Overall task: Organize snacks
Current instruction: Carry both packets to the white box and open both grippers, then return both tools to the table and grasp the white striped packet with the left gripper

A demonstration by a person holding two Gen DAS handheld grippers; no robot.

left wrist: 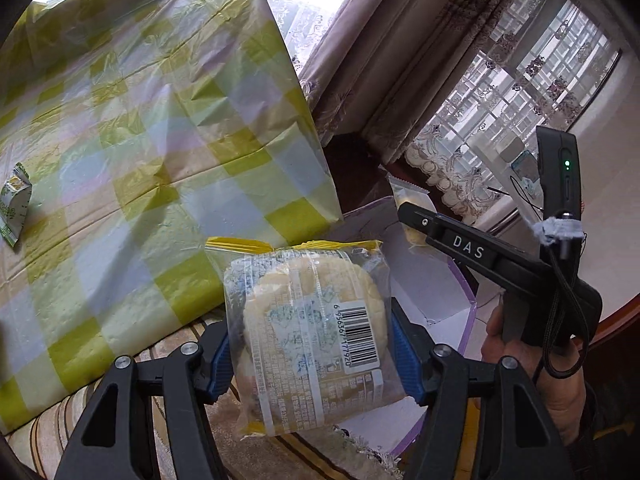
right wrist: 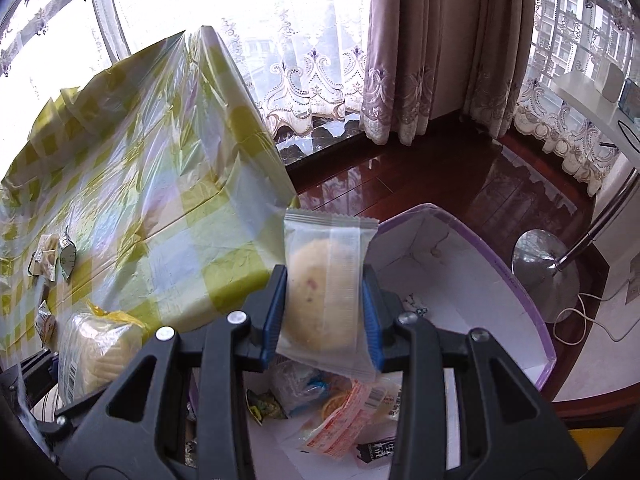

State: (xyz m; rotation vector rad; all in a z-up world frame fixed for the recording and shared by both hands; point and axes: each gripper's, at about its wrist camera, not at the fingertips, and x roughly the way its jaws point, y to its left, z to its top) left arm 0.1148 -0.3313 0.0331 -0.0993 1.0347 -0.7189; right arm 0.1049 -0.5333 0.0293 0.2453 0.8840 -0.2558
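Observation:
My left gripper [left wrist: 316,354] is shut on a clear pack with a yellow top edge holding a round pale cake [left wrist: 308,328], blue pads pressing both sides. My right gripper [right wrist: 324,316] is shut on a smaller frosted packet with a round pastry [right wrist: 324,300], held upright over a white box with a purple rim [right wrist: 520,280]. Several snack packs [right wrist: 340,408] lie in that box. In the left wrist view the right gripper [left wrist: 408,220] and its packet [left wrist: 406,196] hang above the same box [left wrist: 468,320]. The cake pack [right wrist: 96,352] also shows at the lower left of the right wrist view.
A table with a green and yellow checked plastic cloth [left wrist: 152,128] lies to the left, with small snack packets [right wrist: 66,258] [left wrist: 16,204] on it. Striped fabric [left wrist: 52,428] lies below its edge. Curtains, dark wood floor and a lamp base [right wrist: 544,264] stand to the right.

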